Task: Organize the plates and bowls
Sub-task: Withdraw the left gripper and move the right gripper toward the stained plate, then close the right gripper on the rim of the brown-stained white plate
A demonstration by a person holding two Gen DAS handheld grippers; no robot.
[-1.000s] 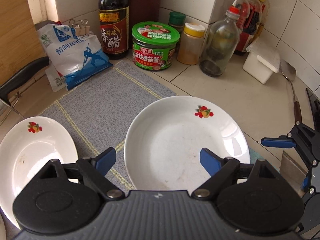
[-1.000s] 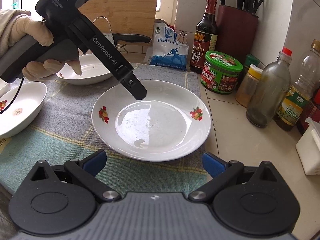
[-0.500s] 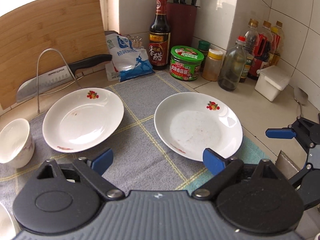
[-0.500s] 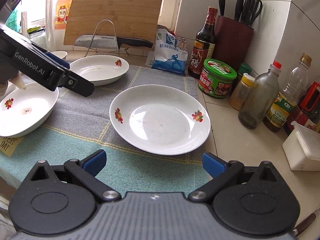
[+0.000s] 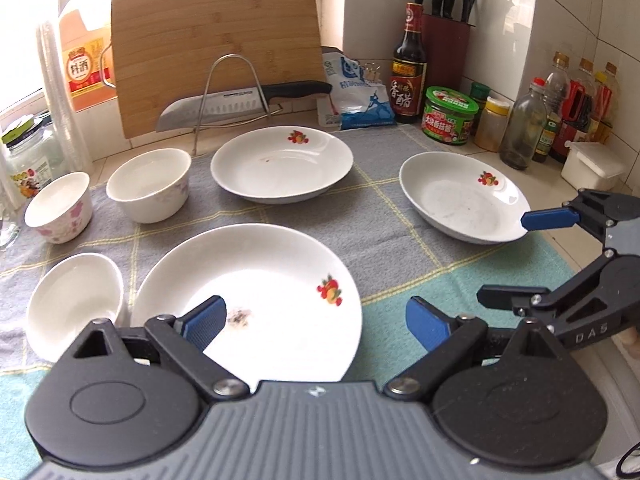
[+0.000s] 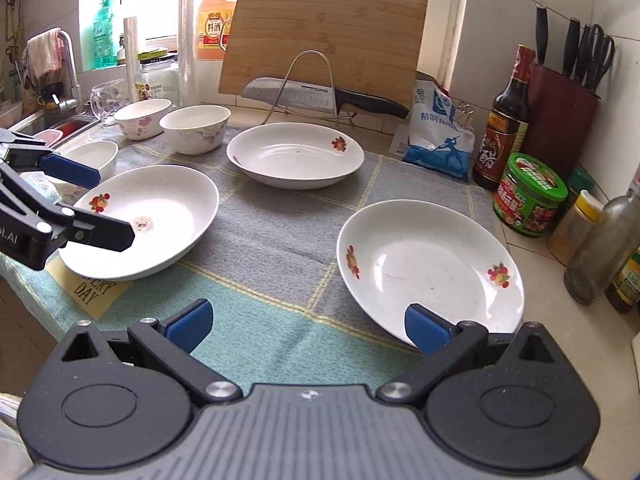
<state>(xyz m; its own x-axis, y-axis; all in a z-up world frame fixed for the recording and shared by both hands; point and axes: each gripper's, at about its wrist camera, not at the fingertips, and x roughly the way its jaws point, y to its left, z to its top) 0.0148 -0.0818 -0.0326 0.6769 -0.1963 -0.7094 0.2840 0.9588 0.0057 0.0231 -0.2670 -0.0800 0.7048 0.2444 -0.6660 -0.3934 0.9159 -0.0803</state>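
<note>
Three round white plates w/ little fruit prints sit on a gray, yellow-lined woven cloth (image 5: 384,248), teal at its near edge. The near-left plate (image 5: 256,300) is shiny, w/ a dark smudge inside. The far plate (image 5: 282,164) lies in the middle, near the bamboo cutting board (image 5: 216,44). The right plate (image 6: 432,268) sits at the cloth's right edge, close to the green-lidded jar (image 6: 530,194).

The left gripper (image 5: 316,320) hangs over the near-left plate, claw released wide, nothing btwn its blue ribbed pads (image 5: 204,320). The right gripper (image 6: 308,326) is over the teal strip, also released & empty, its right pad over the right plate's near rim.

Bowls are at the left: two deep white ones w/ faint pink flowers (image 5: 149,184) (image 5: 59,206) at the far left, & a small plain white bowl (image 5: 74,304) touching the near-left plate. A steel knife (image 5: 240,100) w/ a black handle rests on a wire rack.
</note>
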